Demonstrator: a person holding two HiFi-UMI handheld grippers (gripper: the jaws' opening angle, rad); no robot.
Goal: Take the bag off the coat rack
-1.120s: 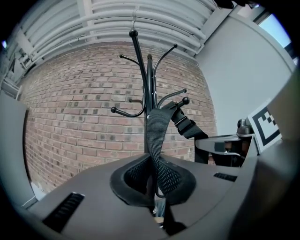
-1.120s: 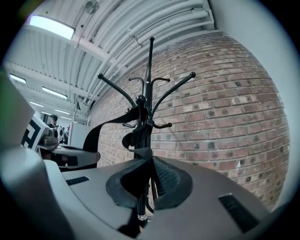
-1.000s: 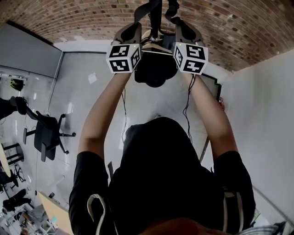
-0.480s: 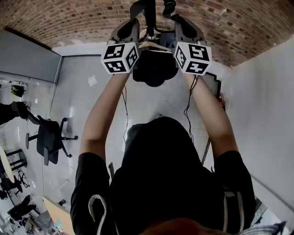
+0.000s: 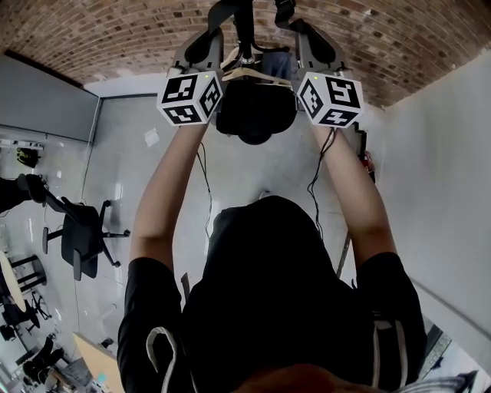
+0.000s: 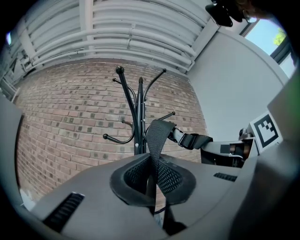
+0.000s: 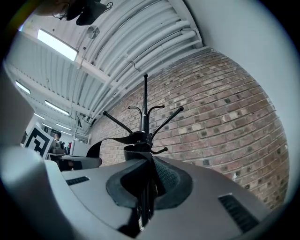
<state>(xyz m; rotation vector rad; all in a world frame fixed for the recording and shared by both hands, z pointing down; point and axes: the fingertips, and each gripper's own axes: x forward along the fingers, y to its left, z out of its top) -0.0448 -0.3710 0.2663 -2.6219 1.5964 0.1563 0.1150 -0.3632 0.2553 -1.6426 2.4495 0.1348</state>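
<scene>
The black bag point(image 5: 257, 115) hangs between my two raised grippers, in front of the black coat rack point(image 6: 138, 112). My left gripper point(image 6: 153, 176) is shut on the bag's woven strap point(image 6: 157, 136), which rises from the pads and bends right to a plastic buckle point(image 6: 190, 139). My right gripper point(image 7: 145, 180) is shut on another part of the strap point(image 7: 136, 145), close to the rack's pole point(image 7: 144, 112). In the head view the left gripper point(image 5: 219, 15) and right gripper point(image 5: 288, 9) reach up at the top edge. Where the strap meets the hooks is hidden.
A brick wall point(image 5: 115, 38) stands behind the rack and a white wall point(image 5: 445, 192) is on the right. An office chair point(image 5: 80, 238) stands on the floor to the left. A dark panel point(image 5: 360, 146) leans near the right wall. Cables point(image 5: 314, 184) hang from my grippers.
Both grippers have gone a little higher and spread slightly apart, still holding the strap. The bag has risen with them.
</scene>
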